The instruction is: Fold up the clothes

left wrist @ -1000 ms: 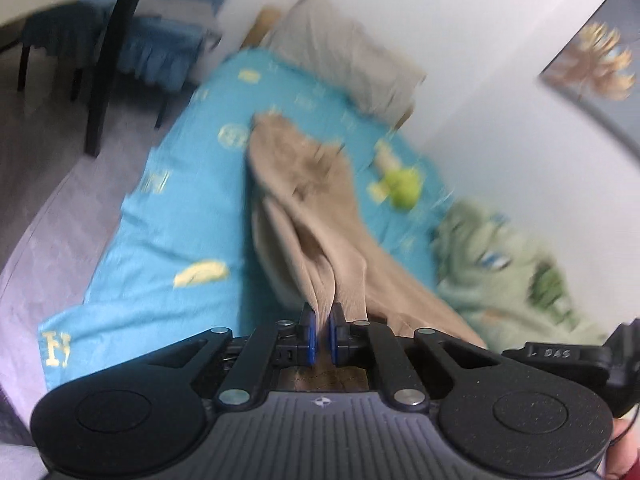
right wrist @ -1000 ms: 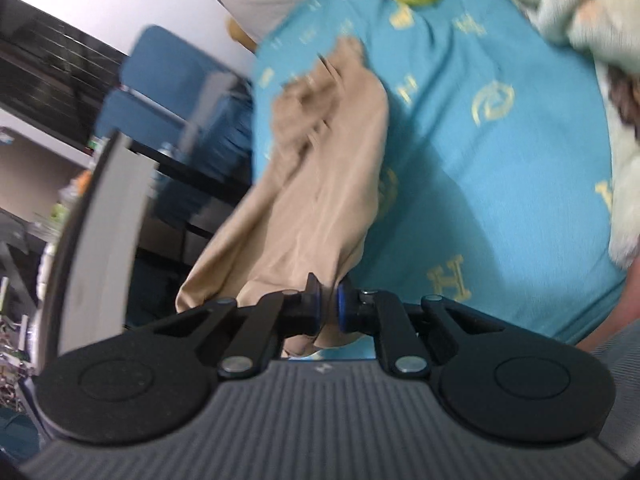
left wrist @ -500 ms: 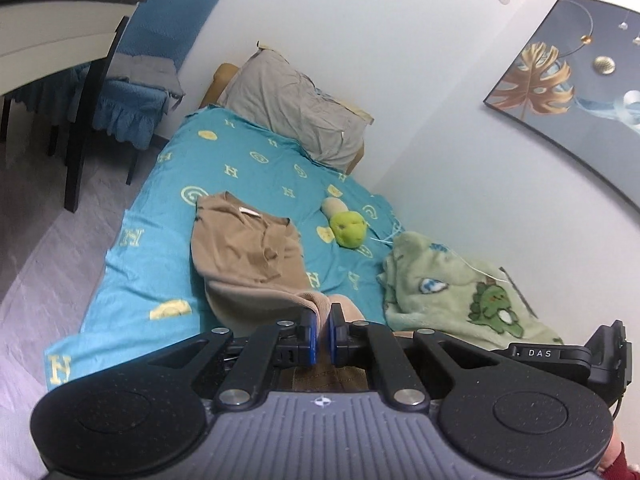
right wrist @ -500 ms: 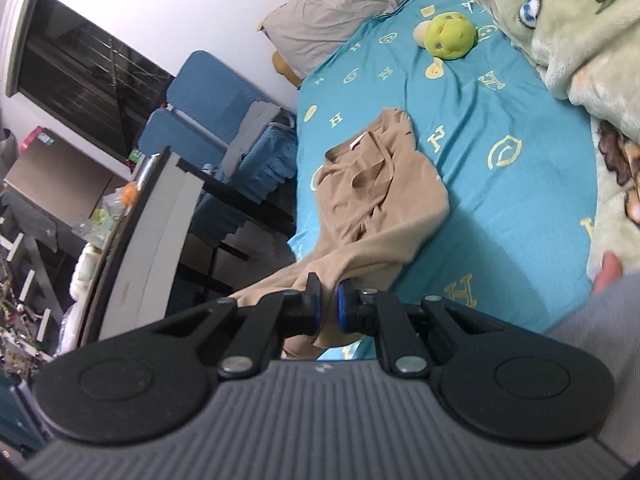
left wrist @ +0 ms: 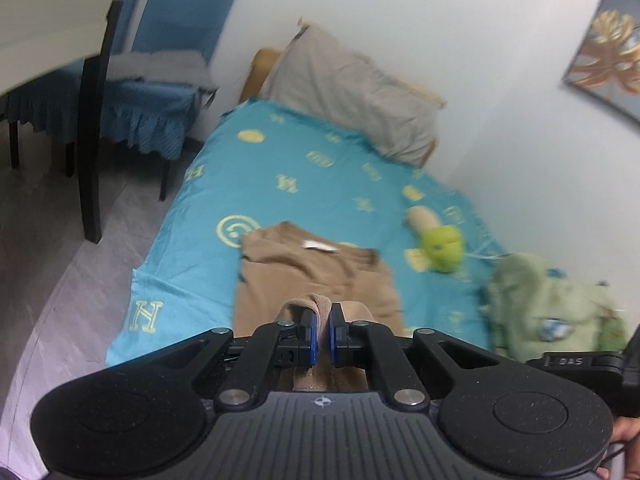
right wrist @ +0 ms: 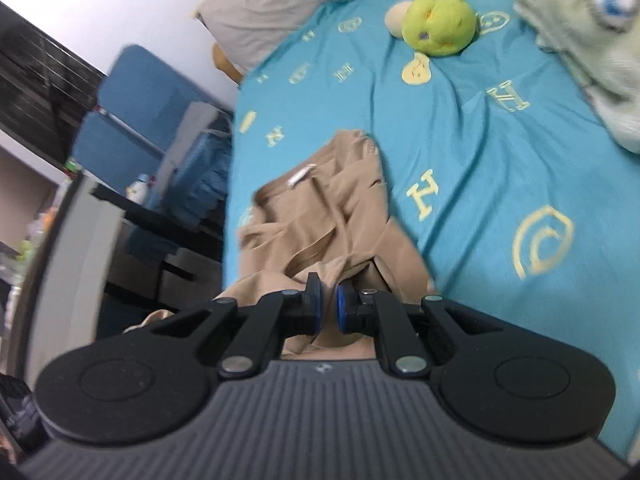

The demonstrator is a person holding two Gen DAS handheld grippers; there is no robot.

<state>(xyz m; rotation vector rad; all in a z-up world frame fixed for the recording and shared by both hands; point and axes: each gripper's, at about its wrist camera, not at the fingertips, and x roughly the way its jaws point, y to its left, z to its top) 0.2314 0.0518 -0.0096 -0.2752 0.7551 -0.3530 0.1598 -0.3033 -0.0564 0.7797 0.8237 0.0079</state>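
Note:
A tan garment (left wrist: pixel 316 272) lies on the turquoise bed sheet (left wrist: pixel 288 168), its collar with a white label at the far end. My left gripper (left wrist: pixel 322 332) is shut on a ribbed tan edge of it, close above the folded cloth. In the right wrist view the same tan garment (right wrist: pixel 336 216) spreads rumpled toward the bed's left edge, and my right gripper (right wrist: pixel 327 312) is shut on another part of its near end. Both pinched ends sit over the near part of the garment.
A green plush toy (right wrist: pixel 438 24) and a pale green dinosaur blanket (left wrist: pixel 552 312) lie on the right of the bed. A grey pillow (left wrist: pixel 360 92) rests at the head. Blue chairs (left wrist: pixel 160 80) and a table (right wrist: pixel 76 256) stand left of the bed.
Both grippers have carried the garment's near end forward and lower over the bed. The hanging, stretched cloth now lies flatter, folded back over itself.

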